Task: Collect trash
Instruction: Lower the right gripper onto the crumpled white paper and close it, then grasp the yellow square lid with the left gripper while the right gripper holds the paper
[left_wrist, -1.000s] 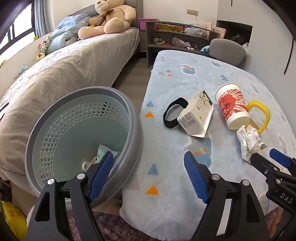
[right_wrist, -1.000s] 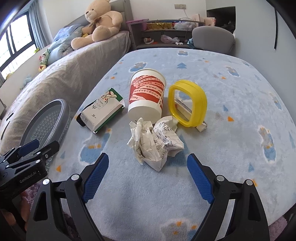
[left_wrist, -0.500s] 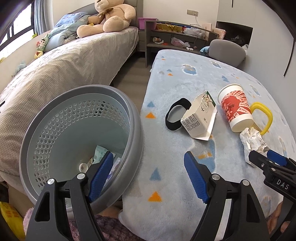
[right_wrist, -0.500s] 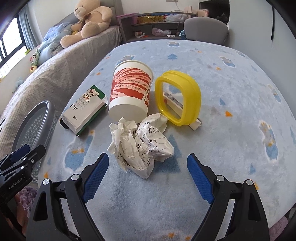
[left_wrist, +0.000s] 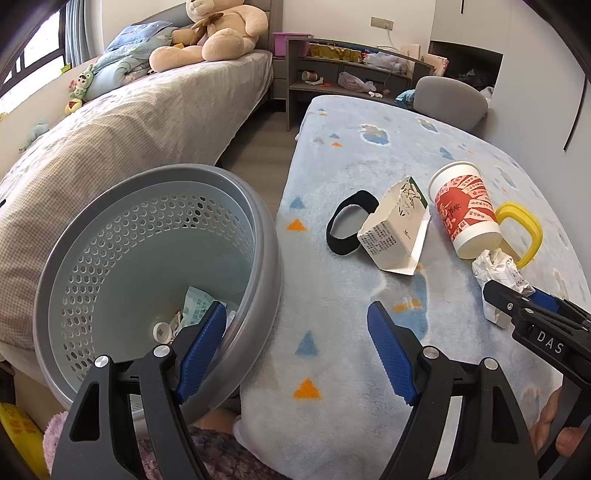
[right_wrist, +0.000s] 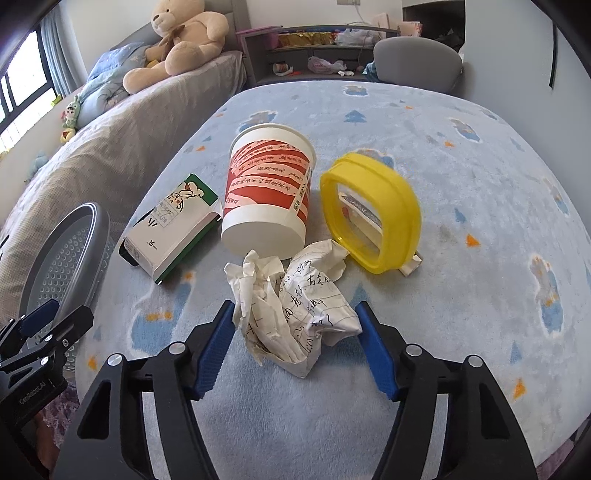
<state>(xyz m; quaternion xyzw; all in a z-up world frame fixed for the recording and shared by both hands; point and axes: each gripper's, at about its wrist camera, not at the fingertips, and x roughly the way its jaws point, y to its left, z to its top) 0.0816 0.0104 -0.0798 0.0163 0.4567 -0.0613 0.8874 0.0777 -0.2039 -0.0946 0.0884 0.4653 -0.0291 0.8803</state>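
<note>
Right gripper (right_wrist: 295, 341), jaws just closing, brackets the crumpled paper (right_wrist: 295, 306) on the blue blanket (right_wrist: 461, 295), pads touching its sides, below the tipped cup (right_wrist: 267, 199). Left gripper (left_wrist: 297, 345) hangs wide open and empty at the bin (left_wrist: 269, 236) rim.

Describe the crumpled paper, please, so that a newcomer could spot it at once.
On the pale blue blanket, nearest the camera, lies the crumpled paper, just before the red-and-white cup. Only it is white, lined, handwritten and wadded, with the right gripper astride it.
</note>
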